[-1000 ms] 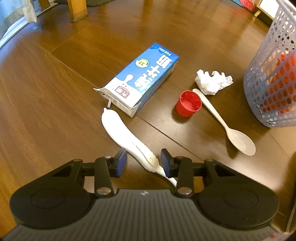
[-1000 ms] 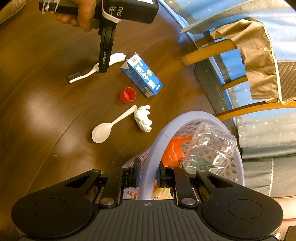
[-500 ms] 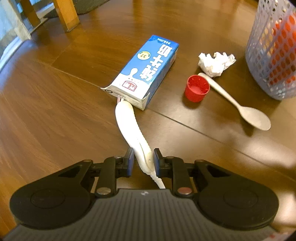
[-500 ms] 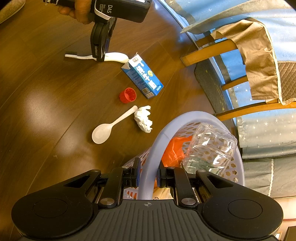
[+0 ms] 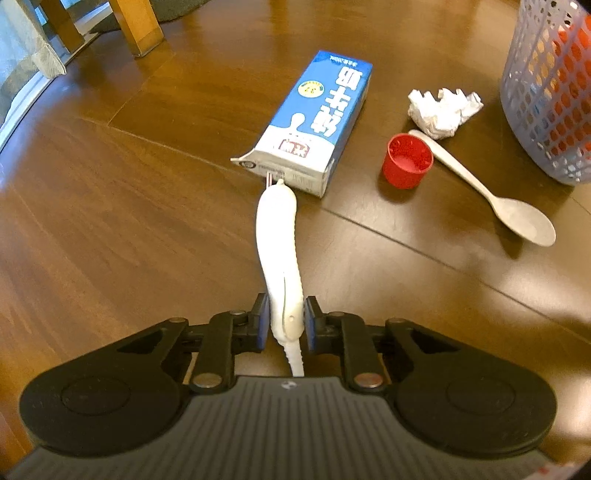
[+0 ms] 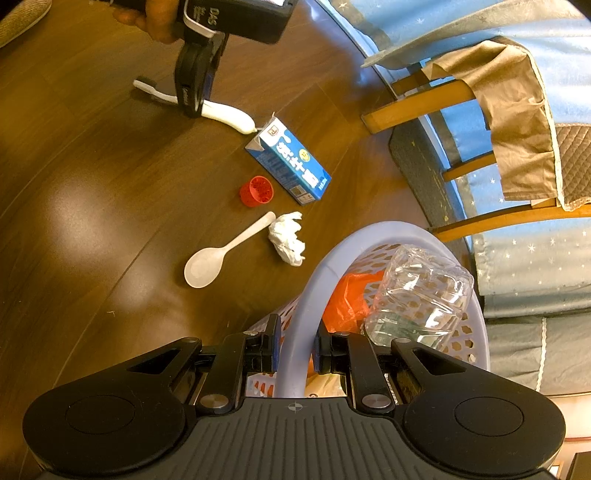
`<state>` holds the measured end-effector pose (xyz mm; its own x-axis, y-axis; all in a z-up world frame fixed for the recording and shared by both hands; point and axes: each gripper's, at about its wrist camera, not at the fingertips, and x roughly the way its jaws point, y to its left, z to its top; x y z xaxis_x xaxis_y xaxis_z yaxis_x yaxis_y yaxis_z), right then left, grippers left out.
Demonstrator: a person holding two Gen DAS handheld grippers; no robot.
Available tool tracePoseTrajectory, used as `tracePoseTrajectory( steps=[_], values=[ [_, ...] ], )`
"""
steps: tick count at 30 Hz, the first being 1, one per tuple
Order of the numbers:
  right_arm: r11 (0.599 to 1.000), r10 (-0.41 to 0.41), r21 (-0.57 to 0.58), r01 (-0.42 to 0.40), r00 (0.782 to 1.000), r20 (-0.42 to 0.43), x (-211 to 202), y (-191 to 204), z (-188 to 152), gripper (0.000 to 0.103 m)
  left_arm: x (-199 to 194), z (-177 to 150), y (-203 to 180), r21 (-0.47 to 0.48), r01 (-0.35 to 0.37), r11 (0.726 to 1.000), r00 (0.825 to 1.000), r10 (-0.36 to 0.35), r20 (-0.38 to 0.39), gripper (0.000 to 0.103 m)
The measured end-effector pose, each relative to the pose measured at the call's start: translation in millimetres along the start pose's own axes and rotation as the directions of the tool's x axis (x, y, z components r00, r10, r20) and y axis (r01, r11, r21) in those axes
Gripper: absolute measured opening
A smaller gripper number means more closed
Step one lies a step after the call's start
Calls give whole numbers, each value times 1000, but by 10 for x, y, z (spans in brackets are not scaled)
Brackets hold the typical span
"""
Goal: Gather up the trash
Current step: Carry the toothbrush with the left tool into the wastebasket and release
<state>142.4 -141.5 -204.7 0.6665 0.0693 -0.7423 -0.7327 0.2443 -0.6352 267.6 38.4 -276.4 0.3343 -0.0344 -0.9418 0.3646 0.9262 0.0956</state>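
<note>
Trash is spread over the brown wooden tabletop point(image 5: 110, 229) in my left wrist view. My left gripper point(image 5: 284, 325) sits at lower centre, its two pads pressed against the white handle of a toothbrush point(image 5: 277, 236), so I have it pinched with the jaws nearly together. The handle runs up the frame from the grip, and its far tip touches or nearly touches the open end of a blue and white milk carton point(image 5: 317, 122) lying on its side at upper centre. To the right of the carton stands a small red cup point(image 5: 406, 160). A white plastic spoon point(image 5: 491, 192) slants from just behind the cup down toward the right, bowl lowest. A crumpled white tissue point(image 5: 443, 107) lies at the top end of the spoon's handle. A lavender mesh basket point(image 5: 543, 96) fills the upper right edge, with something orange inside.

In my right wrist view, my right gripper point(image 6: 295, 347) at lower centre is clamped on the rim of the basket point(image 6: 369, 236), one finger inside and one outside. Inside I see a clear crushed plastic bottle point(image 6: 417, 295) and an orange bag point(image 6: 347, 299). At upper left a hand point(image 6: 159, 18) holds the left gripper point(image 6: 192, 107) down on the toothbrush point(image 6: 229, 114), whose bristle end sticks out to the left. Below it lie the carton point(image 6: 291, 162), cup point(image 6: 256, 192), spoon point(image 6: 221, 251) and tissue point(image 6: 288, 236). Wooden chairs point(image 6: 461, 92) draped with a tan cloth point(image 6: 517, 110) stand at the right.
</note>
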Motion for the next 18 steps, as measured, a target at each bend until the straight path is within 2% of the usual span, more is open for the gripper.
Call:
tracePoseTrajectory(
  steps=[9,18],
  values=[
    [1000,1,-14,-1,1000,3,-4,30,-14,13,-338,-202,19,99,35,994,999,-34,-14,16],
    [1000,0,-25,0,1000,6,-5,33,-23,13,-1088,-236,30,185,30,982,998,-40,48,16]
  ],
)
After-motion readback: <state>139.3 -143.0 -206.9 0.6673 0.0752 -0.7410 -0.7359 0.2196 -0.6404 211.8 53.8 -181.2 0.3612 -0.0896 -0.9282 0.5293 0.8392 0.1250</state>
